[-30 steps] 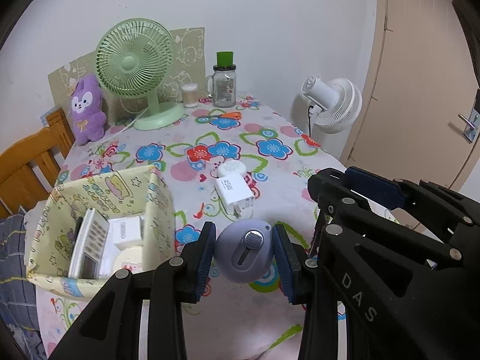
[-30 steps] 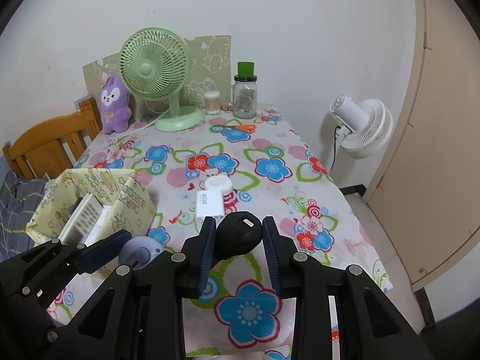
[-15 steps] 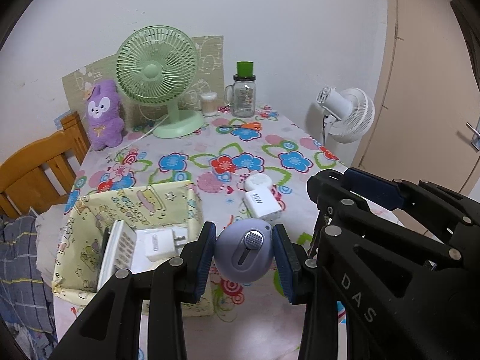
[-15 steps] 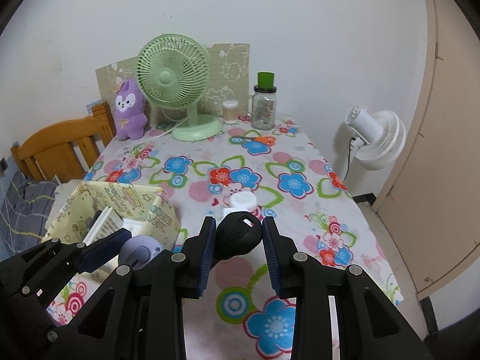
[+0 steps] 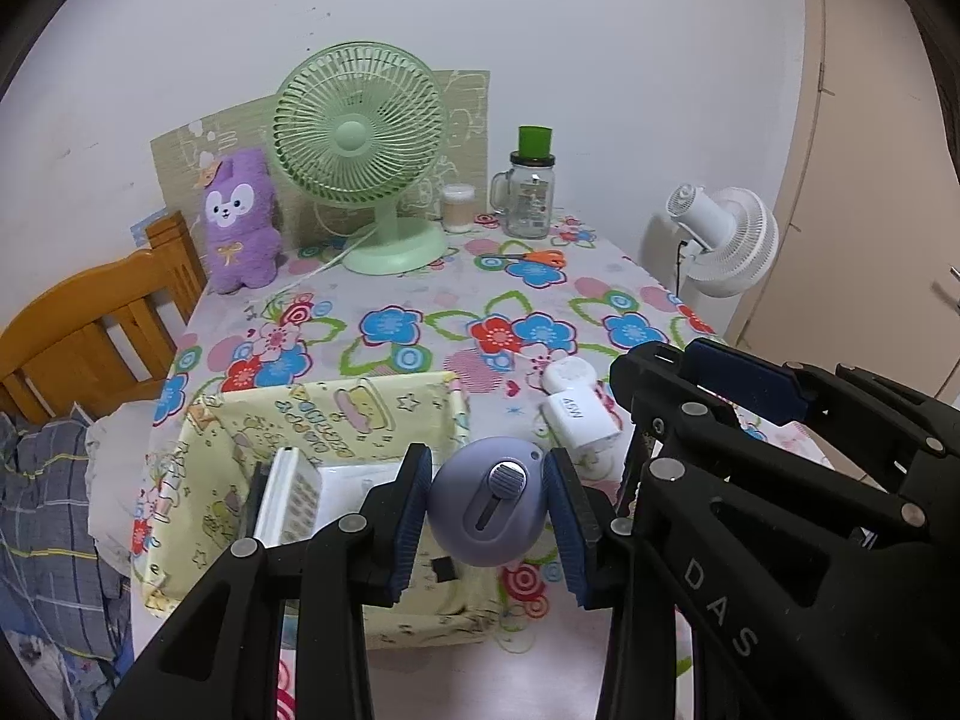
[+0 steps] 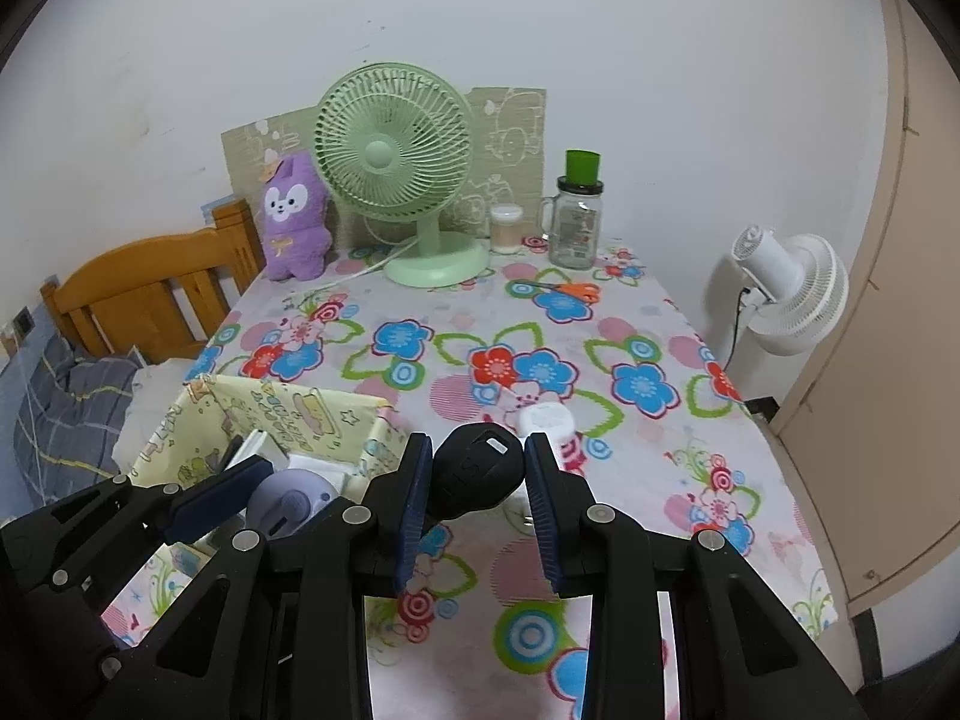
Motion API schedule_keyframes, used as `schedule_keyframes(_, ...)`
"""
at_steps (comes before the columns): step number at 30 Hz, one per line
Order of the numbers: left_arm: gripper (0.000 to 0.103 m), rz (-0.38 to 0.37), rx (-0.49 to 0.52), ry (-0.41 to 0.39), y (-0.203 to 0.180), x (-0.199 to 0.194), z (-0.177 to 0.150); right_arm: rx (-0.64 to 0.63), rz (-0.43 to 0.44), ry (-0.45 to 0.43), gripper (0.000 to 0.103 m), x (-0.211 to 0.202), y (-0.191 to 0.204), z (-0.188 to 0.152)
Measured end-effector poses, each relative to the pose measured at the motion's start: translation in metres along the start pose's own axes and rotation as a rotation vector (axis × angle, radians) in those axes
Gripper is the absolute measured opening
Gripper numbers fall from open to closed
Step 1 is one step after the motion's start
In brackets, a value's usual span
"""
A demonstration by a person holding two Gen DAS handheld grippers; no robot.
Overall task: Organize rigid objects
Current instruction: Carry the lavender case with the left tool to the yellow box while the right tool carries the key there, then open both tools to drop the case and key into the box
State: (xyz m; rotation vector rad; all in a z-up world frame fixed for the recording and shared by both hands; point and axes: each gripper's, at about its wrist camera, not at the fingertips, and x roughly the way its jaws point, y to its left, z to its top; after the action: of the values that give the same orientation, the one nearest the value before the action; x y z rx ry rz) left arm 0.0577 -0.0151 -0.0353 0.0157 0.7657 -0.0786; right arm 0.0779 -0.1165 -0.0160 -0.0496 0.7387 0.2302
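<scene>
Purple disc (image 5: 487,504) gripped over box rim (image 5: 336,387)

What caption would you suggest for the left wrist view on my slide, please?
Left gripper holds a round lilac gadget above the yellow fabric bin on the floral tablecloth.

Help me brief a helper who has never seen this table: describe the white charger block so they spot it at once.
On the flowered tablecloth, look just right of the yellow cartoon-print fabric box. Two white things lie there touching: the charger block is the nearer one, boxy, with grey "45W" lettering on top, unlike the rounded white piece behind it.
</scene>
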Motion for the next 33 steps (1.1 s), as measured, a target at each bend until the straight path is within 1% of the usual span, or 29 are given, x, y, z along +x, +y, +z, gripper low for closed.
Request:
schedule_keyframes(6,0.04,0.016,-0.011,0.0,0.017,0.004,0.001,-0.011,0.02,0.012,0.035,0.013,0.016,0.006)
schedule_keyframes(15,0.04,0.021,-0.022,0.022,0.038,0.017,0.003,-0.026,0.043,0.038,0.035,0.032,0.034,0.011)
schedule_keyframes(24,0.04,0.019,-0.047,0.058,0.058,0.033,0.001,-0.05,0.049,0.064,0.035,0.051,0.05,0.013)
schedule_keyframes(28,0.04,-0.001,-0.07,0.085,0.069,0.042,-0.002,-0.084,0.057,0.074,0.035,0.06,0.06,0.014)
schedule_keyframes(33,0.04,-0.001,-0.078,0.107,0.079,0.05,-0.007,-0.122,0.079,0.091,0.035,0.072,0.07,0.012)
